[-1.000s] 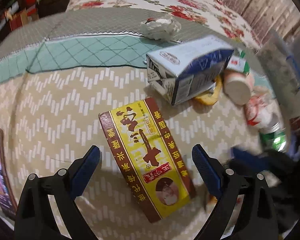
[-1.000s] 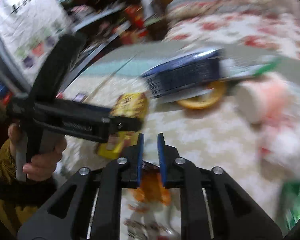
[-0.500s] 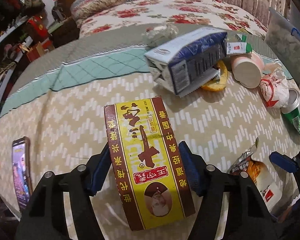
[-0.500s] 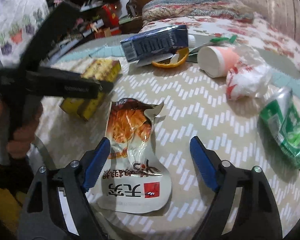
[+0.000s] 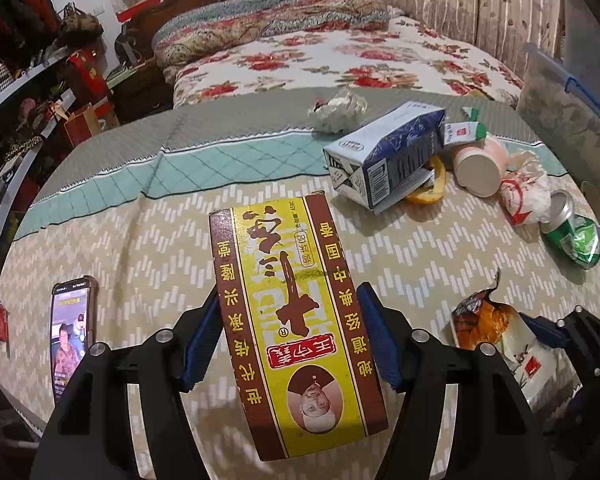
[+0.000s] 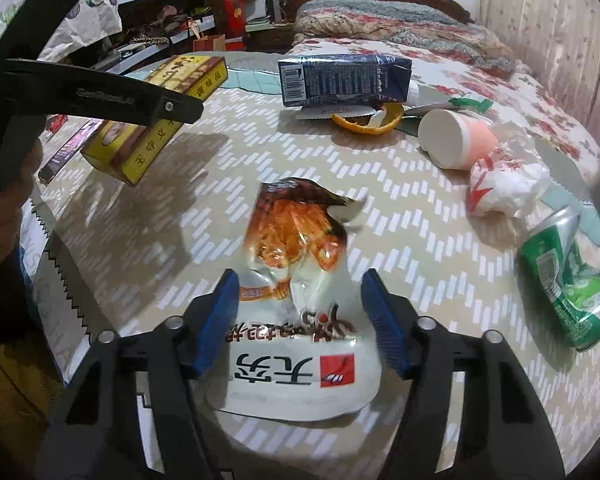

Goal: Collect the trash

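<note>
My left gripper point(image 5: 288, 340) is shut on a yellow and brown carton box point(image 5: 292, 312) and holds it above the bed cover; the box also shows in the right wrist view point(image 6: 156, 116). My right gripper point(image 6: 300, 320) is open, its blue pads on either side of a torn orange and white snack bag point(image 6: 296, 292) that lies flat on the cover. The bag also shows in the left wrist view point(image 5: 496, 336). Other trash lies beyond: a blue milk carton point(image 6: 344, 80), an orange peel point(image 6: 368, 120), a pink cup point(image 6: 456, 144), a crumpled white wrapper point(image 6: 504, 188), a crushed green can point(image 6: 564, 280).
A phone point(image 5: 70, 332) with a lit screen lies at the left on the zigzag bed cover point(image 5: 140, 248). A crumpled foil ball point(image 5: 336, 110) sits at the back. A clear plastic bin point(image 5: 560, 92) stands at the far right. Shelves line the left wall.
My left gripper closed on the yellow box and lifted it off the cover. My right gripper opened and let the snack bag lie between its fingers.
</note>
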Available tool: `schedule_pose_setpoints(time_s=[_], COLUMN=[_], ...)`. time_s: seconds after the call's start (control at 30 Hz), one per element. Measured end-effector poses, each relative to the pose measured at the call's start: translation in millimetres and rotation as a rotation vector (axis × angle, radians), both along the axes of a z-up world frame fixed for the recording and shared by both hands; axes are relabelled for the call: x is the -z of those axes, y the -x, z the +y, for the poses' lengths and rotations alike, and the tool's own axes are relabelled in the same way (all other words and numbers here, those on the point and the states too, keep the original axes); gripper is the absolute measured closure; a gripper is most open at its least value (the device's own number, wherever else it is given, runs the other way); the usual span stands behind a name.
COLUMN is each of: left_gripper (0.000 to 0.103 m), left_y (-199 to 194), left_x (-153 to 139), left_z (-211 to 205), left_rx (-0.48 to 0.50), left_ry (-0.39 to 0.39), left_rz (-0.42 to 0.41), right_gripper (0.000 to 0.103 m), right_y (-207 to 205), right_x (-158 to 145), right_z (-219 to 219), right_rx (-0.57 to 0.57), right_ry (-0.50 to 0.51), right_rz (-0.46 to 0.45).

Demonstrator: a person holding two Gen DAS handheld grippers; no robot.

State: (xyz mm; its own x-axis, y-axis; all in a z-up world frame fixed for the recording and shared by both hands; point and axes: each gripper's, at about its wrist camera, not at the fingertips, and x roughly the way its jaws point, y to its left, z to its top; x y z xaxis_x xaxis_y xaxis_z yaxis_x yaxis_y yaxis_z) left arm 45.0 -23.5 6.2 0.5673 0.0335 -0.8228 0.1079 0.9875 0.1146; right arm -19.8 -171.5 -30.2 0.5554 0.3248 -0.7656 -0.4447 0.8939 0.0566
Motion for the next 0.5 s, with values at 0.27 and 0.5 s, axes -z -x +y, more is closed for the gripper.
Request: schedule_pose_setpoints(time_s=[0.27,0.5], left_gripper=[0.041,0.041], left_y=[11.1,13.3], left_x=[-9.5,-13.2], left_z=[6.1,12.1], left_rx=[0.008,-0.009], left_ry=[0.003,-0.014], left_rz=[-0.049,-0.072], right_gripper=[0.069,0.075], right_y=[8.4,9.2], right_x=[-5.8,-13.4], right_z=[9.6,13.0], right_rx=[0.020,0.034], right_ry=[-0.010,-0.058], right_rz=[-0.024,-0.043])
